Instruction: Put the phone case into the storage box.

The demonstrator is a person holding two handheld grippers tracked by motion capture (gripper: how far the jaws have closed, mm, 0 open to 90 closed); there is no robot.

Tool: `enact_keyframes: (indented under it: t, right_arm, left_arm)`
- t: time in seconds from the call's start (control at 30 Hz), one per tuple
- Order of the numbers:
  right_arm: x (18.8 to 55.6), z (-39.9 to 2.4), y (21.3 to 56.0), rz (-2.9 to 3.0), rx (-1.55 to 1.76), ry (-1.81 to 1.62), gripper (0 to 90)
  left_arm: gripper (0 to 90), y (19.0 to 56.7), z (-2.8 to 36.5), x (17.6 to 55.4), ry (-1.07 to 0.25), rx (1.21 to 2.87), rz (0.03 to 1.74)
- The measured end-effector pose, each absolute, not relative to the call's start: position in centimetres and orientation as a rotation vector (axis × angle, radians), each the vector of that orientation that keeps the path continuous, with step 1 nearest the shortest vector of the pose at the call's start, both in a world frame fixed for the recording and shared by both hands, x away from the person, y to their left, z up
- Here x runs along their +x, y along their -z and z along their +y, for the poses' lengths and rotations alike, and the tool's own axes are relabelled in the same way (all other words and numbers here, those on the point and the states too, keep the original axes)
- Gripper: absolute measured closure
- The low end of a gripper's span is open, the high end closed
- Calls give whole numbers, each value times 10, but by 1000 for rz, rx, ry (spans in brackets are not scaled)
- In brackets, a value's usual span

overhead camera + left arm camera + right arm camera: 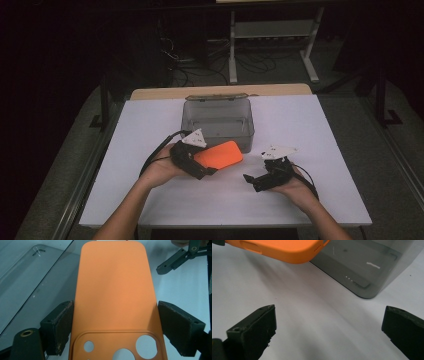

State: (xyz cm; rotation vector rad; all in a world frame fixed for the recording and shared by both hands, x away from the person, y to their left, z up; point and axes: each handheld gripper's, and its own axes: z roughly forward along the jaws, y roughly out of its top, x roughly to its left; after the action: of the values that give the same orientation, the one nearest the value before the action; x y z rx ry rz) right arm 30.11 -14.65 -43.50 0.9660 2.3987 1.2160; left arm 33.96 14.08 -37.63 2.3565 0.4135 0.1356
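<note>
An orange phone case (219, 155) is held just above the white table, in front of the grey see-through box (239, 134). My left gripper (206, 161) is shut on it. In the left gripper view the two pads (63, 325) press on the case (115, 290) at its long sides, near the camera cut-outs. My right gripper (252, 182) stands to the right of the case, low over the table, with its jaws apart and nothing between them. The right gripper view has the open right gripper (329, 312) over bare table, with the case's end (282, 250) and the box's corner (362, 267) farther off.
The box is open, and its lid (216, 98) stands up at its far side. The white table top (310, 125) has bare room left and right of the box. Beyond the table's far edge are a dark floor, cables and a metal frame (272, 40).
</note>
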Motion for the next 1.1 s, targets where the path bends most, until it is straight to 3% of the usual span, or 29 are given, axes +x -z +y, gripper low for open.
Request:
enact_keyframes:
  t: [1.1]
  right_arm:
    - [298,-121,427,2362,863,-1230,0]
  left_arm:
    - [162,379,137,341,-125,2378,417]
